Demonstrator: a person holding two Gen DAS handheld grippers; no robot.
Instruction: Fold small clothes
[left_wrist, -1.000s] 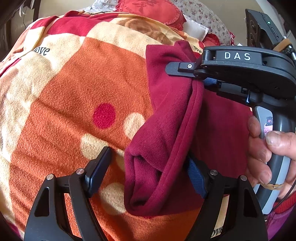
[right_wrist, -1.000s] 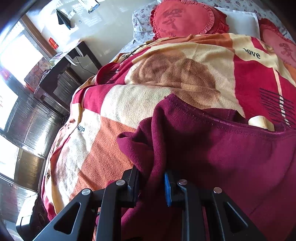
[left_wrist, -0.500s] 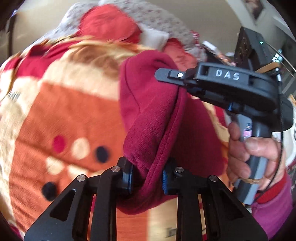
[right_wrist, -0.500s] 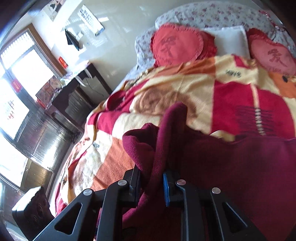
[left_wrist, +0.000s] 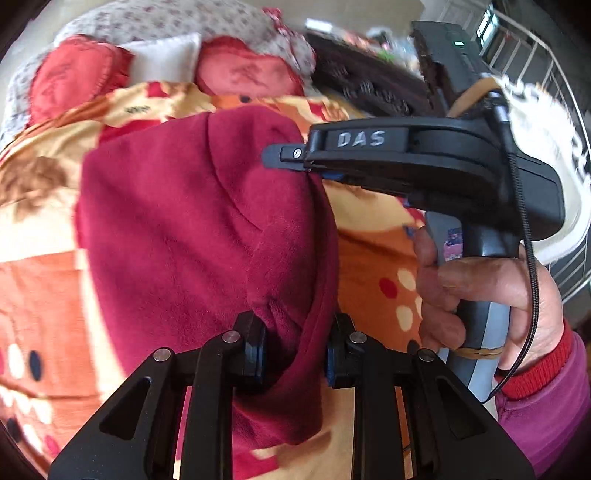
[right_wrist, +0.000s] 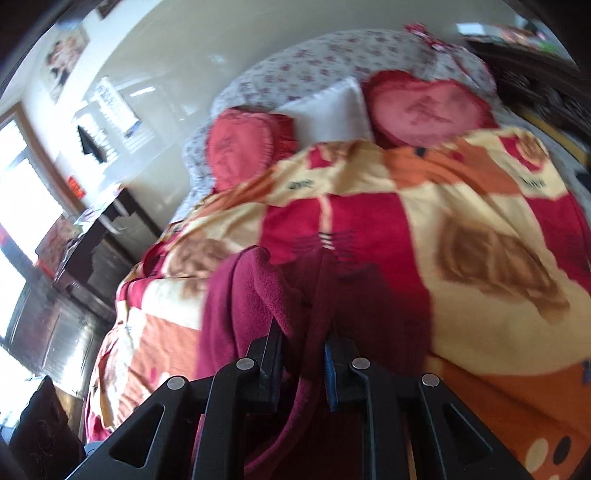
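Note:
A dark red fleece garment hangs lifted above the bed, stretched between both grippers. My left gripper is shut on a bunched edge of it at the bottom of the left wrist view. In that same view my right gripper, held by a hand, pinches the garment's upper edge. From the right wrist camera, my right gripper is shut on a fold of the garment, which drapes down to the left.
Below lies a bed with an orange, red and cream patterned blanket. Two red heart-shaped cushions and a white pillow sit at its head. A dark cabinet stands left of the bed, near a window.
The left gripper closed on the garment's edge. Both grippers then rose and swept across the bed, lifting the garment off the blanket; the views now face the headboard.

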